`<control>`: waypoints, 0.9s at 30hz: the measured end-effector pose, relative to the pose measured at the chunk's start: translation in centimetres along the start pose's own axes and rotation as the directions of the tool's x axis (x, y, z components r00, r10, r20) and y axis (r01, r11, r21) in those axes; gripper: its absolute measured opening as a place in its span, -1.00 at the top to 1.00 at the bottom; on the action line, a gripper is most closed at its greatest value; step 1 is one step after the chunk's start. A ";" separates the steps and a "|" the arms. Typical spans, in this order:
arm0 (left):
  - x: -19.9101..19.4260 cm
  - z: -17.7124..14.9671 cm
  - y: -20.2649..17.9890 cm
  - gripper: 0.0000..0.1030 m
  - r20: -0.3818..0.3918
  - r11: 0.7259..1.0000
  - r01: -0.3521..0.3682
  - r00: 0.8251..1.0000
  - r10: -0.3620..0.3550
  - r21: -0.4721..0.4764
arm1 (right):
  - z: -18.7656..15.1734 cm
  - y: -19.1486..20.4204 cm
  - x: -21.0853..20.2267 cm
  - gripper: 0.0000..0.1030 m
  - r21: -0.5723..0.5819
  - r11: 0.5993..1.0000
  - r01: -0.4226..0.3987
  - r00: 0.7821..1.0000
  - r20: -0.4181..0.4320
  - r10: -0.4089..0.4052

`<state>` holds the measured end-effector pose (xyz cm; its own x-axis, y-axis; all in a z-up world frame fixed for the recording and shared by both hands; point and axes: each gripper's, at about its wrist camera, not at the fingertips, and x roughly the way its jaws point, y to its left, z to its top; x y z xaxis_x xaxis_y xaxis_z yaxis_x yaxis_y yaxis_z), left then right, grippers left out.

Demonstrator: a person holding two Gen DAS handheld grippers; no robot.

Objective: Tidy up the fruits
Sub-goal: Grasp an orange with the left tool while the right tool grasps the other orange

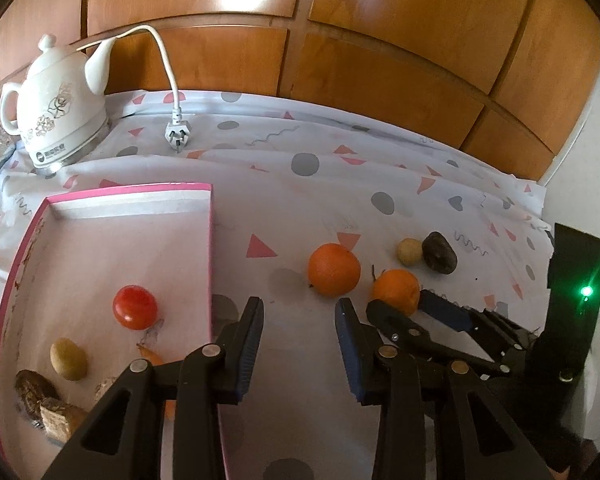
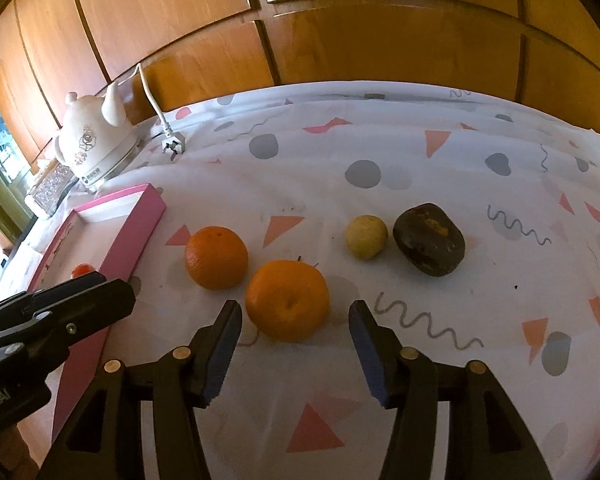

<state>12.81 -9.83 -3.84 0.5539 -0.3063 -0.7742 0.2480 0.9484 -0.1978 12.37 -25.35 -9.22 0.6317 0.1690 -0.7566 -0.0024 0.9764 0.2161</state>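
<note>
Two oranges lie on the patterned cloth. The nearer orange [image 2: 287, 300] [image 1: 396, 290] sits between the tips of my right gripper [image 2: 296, 316], which is open, its pads clear of the peel. The other orange [image 2: 216, 258] [image 1: 334, 269] lies just left of it. Behind them lie a small yellowish fruit [image 2: 366, 237] and a dark brown fruit [image 2: 429, 239]. The pink box [image 1: 211, 260] holds a red tomato [image 1: 135, 307], a greenish-brown fruit [image 1: 68, 359] and brown pieces [image 1: 36, 390]. My left gripper [image 1: 300, 312] is open and empty beside the box's right wall.
A white ceramic kettle [image 1: 56, 120] stands at the back left, its cord ending in a loose plug [image 1: 177, 132] on the cloth. Wooden panels close off the back. The table edge falls away at the right.
</note>
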 end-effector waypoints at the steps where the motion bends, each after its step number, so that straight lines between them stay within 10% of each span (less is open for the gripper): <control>1: 0.1 0.1 0.0 0.25 0.001 1.000 -0.001 1.000 0.001 0.000 | 0.0 -0.1 0.1 -0.02 0.003 1.000 -0.005 1.000 0.000 0.005; 2: 0.2 0.2 -0.1 0.22 0.001 1.000 -0.003 1.000 0.003 0.001 | -0.1 -0.2 -0.1 0.22 0.002 1.000 -0.010 1.000 0.004 0.010; 13: 3.3 1.8 -2.0 -0.09 -0.032 1.000 -0.001 1.000 0.001 0.008 | -1.0 -1.6 -1.5 0.22 0.025 1.000 0.018 1.000 0.020 -0.018; 23: 7.2 3.0 -2.7 -0.08 -0.080 0.999 -0.033 0.996 0.035 0.019 | -1.6 -2.2 -2.3 0.22 0.007 0.999 0.040 0.999 0.020 -0.040; 27: 7.7 2.6 -3.0 0.24 -0.070 0.998 -0.045 0.996 0.048 0.040 | -1.9 -2.5 -2.7 0.22 0.010 0.999 0.042 0.999 0.021 -0.042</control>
<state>18.45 -15.25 -7.64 0.5079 -0.2538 -0.8232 0.2544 0.9572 -0.1381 9.16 -28.03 -8.93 0.6470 0.1249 -0.7522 0.0320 0.9812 0.1904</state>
